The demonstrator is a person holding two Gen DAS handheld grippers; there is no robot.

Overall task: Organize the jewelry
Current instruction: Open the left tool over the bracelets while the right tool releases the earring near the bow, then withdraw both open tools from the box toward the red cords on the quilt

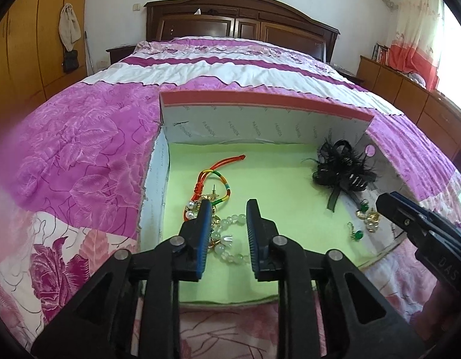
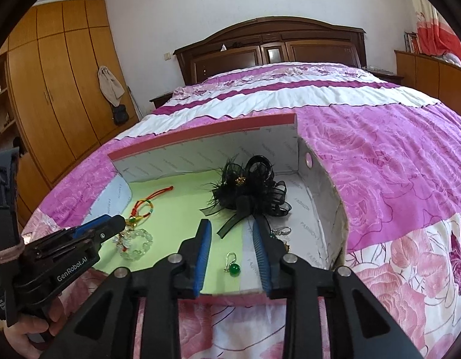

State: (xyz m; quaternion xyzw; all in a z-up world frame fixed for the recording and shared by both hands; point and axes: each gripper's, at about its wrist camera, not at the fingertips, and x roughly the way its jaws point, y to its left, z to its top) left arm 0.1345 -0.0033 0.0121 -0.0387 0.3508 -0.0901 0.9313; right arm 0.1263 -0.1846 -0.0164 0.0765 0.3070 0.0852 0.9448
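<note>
Lying between parted left hand-held gripper pads: bead bracelet.

A bed in a pink floral quilt is carrying an open cardboard box, which is sitting directly on it, apparently lined green.

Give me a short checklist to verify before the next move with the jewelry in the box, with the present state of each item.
1. Left claw open: ok, nothing pressed.
2. Right claw open: ok, nothing pressed.
3. Pale bead bracelet lies between the left claw's fingers: ok.
4. Green earring lies between the right claw's fingers: ok.
5. Black feather hair clip clear of both claws: ok.
6. Bead bracelet free of the red cord bracelet and gold pieces: cannot tell.
</note>
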